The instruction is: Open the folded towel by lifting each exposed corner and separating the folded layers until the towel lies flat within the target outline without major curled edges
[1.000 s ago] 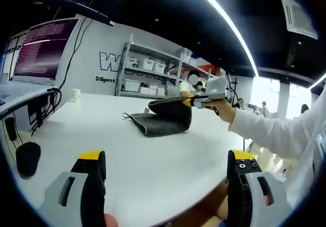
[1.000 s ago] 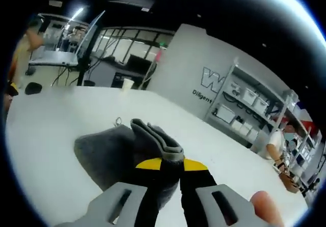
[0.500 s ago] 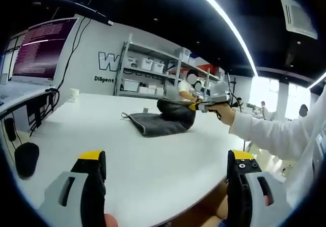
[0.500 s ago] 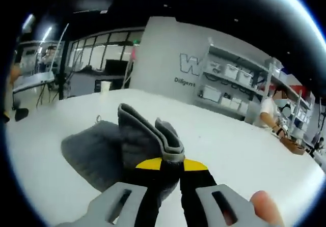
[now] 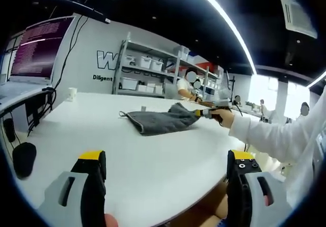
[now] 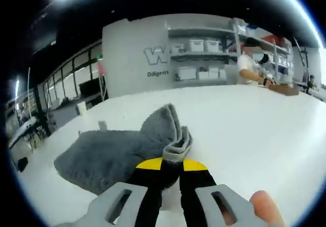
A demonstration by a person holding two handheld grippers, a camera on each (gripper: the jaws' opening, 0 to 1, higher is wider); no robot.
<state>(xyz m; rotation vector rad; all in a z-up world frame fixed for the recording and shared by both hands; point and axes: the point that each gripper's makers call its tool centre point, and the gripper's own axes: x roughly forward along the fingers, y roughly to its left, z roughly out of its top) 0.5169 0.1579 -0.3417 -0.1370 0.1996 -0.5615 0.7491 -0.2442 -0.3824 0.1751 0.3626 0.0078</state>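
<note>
Grey towel (image 5: pixel 158 121) on the white table (image 5: pixel 132 166), far middle in the left gripper view, mostly spread low with one edge bunched up at its right end. Right gripper (image 6: pixel 170 164) clamped tight on that bunched edge, yellow-tipped jaws pressed together with towel folds pinched between; seen too in the left gripper view at the towel's right end (image 5: pixel 204 113), held by a hand (image 5: pixel 222 117) in a white sleeve. Left gripper (image 5: pixel 167 158) near the table's near edge, jaws spread wide, holding nothing, well apart from the towel. Shelving (image 6: pixel 214 54) far behind.
</note>
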